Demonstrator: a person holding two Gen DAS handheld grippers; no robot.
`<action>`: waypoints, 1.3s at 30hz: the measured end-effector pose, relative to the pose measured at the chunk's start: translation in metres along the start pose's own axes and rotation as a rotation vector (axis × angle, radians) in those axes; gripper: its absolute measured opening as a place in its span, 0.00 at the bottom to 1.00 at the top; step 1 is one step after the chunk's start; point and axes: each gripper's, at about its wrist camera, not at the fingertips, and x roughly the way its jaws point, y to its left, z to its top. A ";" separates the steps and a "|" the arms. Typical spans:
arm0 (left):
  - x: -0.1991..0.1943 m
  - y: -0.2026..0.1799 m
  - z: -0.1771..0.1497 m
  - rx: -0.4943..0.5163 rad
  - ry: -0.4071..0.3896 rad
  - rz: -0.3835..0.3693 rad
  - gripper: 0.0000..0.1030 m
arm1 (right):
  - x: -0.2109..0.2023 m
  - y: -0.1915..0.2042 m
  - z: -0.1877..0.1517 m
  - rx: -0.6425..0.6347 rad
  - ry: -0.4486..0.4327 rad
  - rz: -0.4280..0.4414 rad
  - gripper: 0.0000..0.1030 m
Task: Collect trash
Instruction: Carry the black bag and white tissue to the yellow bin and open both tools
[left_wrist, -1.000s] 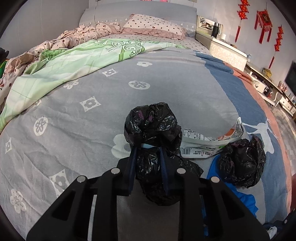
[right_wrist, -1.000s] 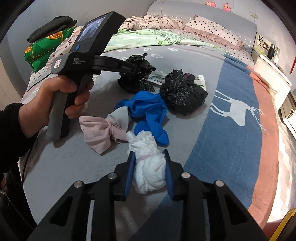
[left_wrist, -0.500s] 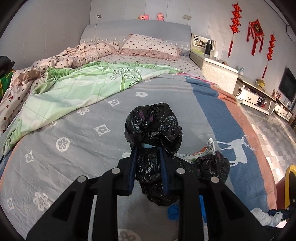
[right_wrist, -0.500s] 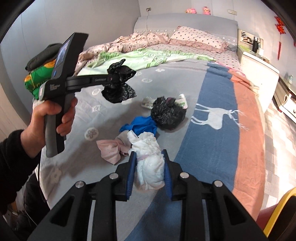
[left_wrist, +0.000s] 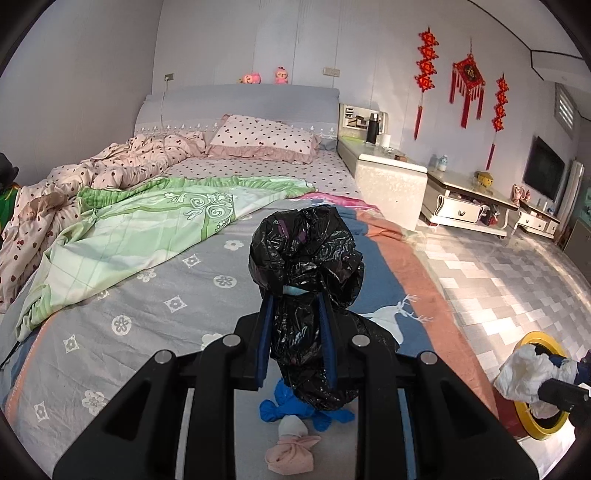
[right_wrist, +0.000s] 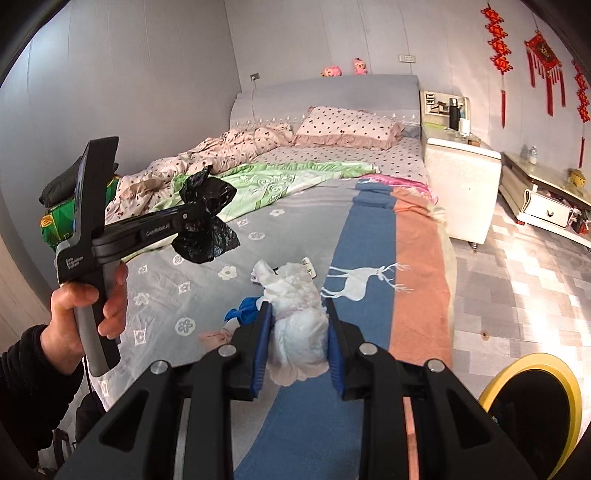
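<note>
My left gripper (left_wrist: 295, 310) is shut on a crumpled black plastic bag (left_wrist: 306, 258) and holds it high above the bed; it also shows in the right wrist view (right_wrist: 205, 225). My right gripper (right_wrist: 297, 314) is shut on a white crumpled wad (right_wrist: 299, 321), lifted above the bed's foot; the wad shows in the left wrist view (left_wrist: 524, 373) over a yellow-rimmed bin (left_wrist: 537, 430). On the bed lie a blue bundle (left_wrist: 273, 408), a pink bundle (left_wrist: 290, 456) and a printed wrapper (right_wrist: 308, 264).
The bed (left_wrist: 155, 295) has a grey flowered cover, a green quilt (left_wrist: 140, 221) and pillows at the head. The yellow-rimmed bin (right_wrist: 535, 398) stands on the tiled floor right of the bed's foot. A white nightstand (left_wrist: 388, 181) and low cabinets line the right wall.
Both grippers have risen and pulled back from the bed with their loads. The right gripper with the white wad has swung right, over the yellow bin.
</note>
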 end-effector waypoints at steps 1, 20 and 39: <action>-0.006 -0.006 0.002 0.002 -0.006 -0.010 0.21 | -0.009 -0.004 0.001 0.009 -0.015 -0.010 0.25; -0.070 -0.160 0.016 0.090 -0.031 -0.220 0.22 | -0.146 -0.119 0.005 0.216 -0.202 -0.246 0.25; -0.044 -0.353 -0.035 0.269 0.076 -0.443 0.22 | -0.169 -0.220 -0.053 0.389 -0.173 -0.417 0.25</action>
